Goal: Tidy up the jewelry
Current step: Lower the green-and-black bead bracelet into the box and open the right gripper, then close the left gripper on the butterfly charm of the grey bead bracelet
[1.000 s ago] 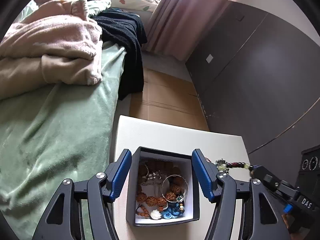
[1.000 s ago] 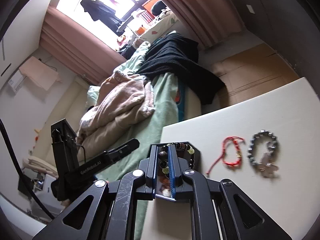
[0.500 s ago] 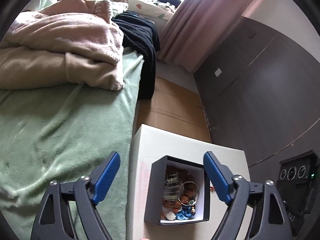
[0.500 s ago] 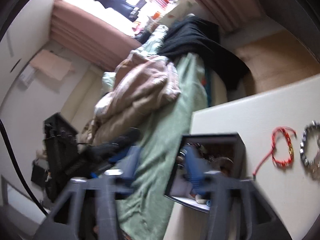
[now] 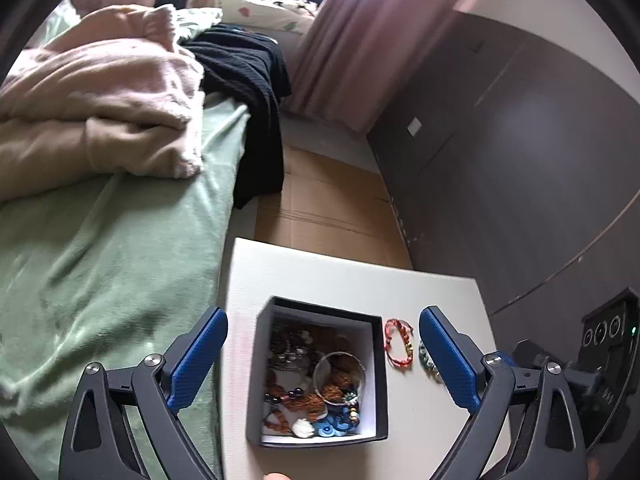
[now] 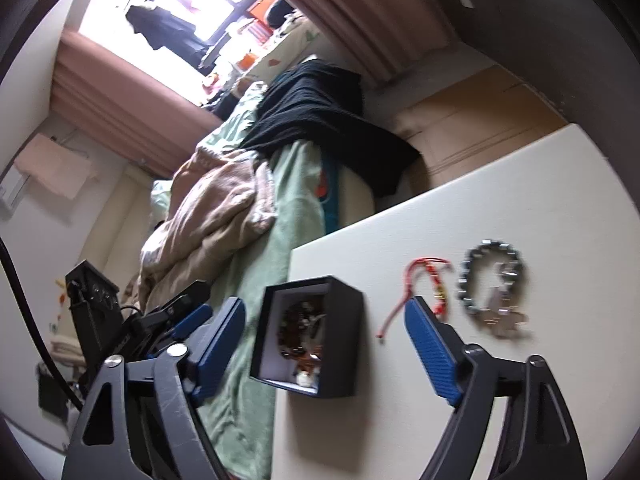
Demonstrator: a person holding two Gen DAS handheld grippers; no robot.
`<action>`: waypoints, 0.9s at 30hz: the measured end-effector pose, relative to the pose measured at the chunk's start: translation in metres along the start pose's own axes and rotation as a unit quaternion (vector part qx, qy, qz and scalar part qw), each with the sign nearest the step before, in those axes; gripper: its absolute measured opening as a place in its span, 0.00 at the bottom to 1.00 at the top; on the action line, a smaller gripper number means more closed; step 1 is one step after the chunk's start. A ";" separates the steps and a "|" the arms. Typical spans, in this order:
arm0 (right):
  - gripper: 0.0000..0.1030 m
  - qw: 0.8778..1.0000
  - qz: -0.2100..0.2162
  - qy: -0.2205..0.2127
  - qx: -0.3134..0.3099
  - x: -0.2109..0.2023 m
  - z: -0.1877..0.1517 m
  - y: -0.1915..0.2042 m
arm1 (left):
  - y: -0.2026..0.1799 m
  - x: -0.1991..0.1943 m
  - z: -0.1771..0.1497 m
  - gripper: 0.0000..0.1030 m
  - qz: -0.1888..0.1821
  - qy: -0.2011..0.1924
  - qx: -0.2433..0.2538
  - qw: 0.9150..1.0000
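An open black box (image 5: 318, 372) (white inside, heaped with beads and a bangle) sits on the table, a red cord bracelet (image 5: 397, 344) and grey beaded bracelet (image 6: 494, 282) lying flat beside it.

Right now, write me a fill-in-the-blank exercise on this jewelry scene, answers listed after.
1. The heap of jewelry lies inside a black ____ with a white lining.
2. On the white table, the bracelet nearest the container is the colour ____.
3. The fingers of the right gripper are ____, gripping nothing.
4. The blanket on the bed beside the table is pale ____.

Answers: box; red; open; green
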State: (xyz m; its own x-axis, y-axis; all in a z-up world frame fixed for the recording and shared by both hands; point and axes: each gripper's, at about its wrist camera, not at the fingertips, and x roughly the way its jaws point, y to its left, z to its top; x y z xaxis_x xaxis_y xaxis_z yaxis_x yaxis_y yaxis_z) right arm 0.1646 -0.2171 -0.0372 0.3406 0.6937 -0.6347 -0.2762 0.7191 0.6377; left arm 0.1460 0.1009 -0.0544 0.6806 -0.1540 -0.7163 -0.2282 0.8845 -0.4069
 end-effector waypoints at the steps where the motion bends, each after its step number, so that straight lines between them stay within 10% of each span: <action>1: 0.90 1.000 -0.008 0.003 0.006 -0.002 0.000 -0.005 | -0.005 0.004 -0.002 0.96 0.000 0.004 0.004 1.000; 27: 0.90 0.986 -0.104 -0.031 0.129 -0.071 0.024 -0.113 | -0.153 0.096 -0.051 0.83 -0.020 0.108 0.191 0.975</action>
State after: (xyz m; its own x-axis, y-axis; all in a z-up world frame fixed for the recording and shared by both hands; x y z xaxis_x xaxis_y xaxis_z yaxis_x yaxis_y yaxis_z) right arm 0.1934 -0.3492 -0.0536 0.4216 0.5234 -0.7405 0.0398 0.8052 0.5917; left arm 0.2106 -0.0717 -0.0905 0.5122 -0.2437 -0.8236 0.0995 0.9693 -0.2249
